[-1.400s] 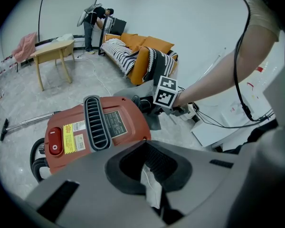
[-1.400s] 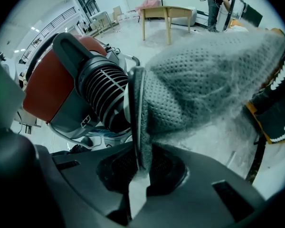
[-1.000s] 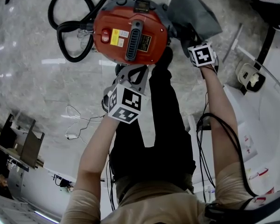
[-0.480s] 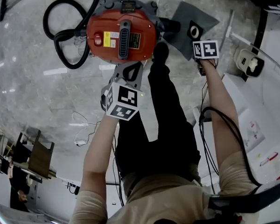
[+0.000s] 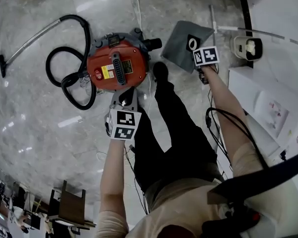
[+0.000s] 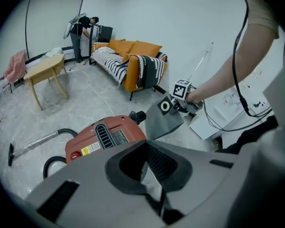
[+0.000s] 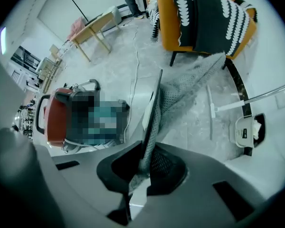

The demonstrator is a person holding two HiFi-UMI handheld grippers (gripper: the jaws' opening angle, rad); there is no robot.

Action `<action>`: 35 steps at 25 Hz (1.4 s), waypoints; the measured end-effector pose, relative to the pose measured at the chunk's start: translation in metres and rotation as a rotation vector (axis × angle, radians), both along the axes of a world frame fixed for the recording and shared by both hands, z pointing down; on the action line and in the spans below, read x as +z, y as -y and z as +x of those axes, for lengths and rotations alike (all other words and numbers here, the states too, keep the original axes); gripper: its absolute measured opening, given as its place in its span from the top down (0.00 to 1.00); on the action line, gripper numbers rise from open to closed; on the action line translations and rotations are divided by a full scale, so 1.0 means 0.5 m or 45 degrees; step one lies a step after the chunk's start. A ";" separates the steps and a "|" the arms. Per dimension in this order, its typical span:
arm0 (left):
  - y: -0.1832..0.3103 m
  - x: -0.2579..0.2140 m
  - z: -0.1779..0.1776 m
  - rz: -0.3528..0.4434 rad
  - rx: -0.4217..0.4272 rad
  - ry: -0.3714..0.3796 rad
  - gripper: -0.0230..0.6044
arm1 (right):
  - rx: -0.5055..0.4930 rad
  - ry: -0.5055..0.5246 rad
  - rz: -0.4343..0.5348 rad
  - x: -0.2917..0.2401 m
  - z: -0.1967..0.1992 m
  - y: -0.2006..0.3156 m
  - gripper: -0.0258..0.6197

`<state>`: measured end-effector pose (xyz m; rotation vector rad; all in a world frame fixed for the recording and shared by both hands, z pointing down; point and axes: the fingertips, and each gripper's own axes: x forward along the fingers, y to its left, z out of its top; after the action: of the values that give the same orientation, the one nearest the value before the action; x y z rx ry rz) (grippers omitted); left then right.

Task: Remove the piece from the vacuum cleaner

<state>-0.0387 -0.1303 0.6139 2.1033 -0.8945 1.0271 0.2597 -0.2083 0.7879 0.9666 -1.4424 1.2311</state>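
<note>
Though limp, flat grey fabric bag [image 5: 178, 43]

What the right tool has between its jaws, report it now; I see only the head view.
Observer: The right tool is shut on the edge of the grey bag. The bag's mesh fabric is pinched between the jaws.
Operator: Now give me the left tool.
Observer: The left tool has its jaws together, with nothing between them.
Operator: Tell me what stands beyond the vacuum cleaner.
Observer: An orange sofa stands at the far side of the room.
</note>
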 end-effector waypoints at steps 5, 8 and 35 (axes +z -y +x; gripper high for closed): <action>-0.012 -0.034 -0.025 0.024 0.017 -0.007 0.96 | 0.009 -0.022 -0.019 -0.047 0.014 -0.034 0.93; -0.026 -0.047 -0.040 0.036 0.011 -0.025 0.96 | 0.025 -0.049 -0.017 -0.081 0.027 -0.060 0.93; -0.212 -0.450 -0.165 0.089 -0.013 -0.260 0.96 | 0.388 -0.047 0.134 -0.478 0.020 -0.472 0.93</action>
<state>-0.1212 -0.0242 0.3888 2.2123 -0.8497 0.7689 0.2699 0.0275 0.5489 1.3112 -1.3763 1.3570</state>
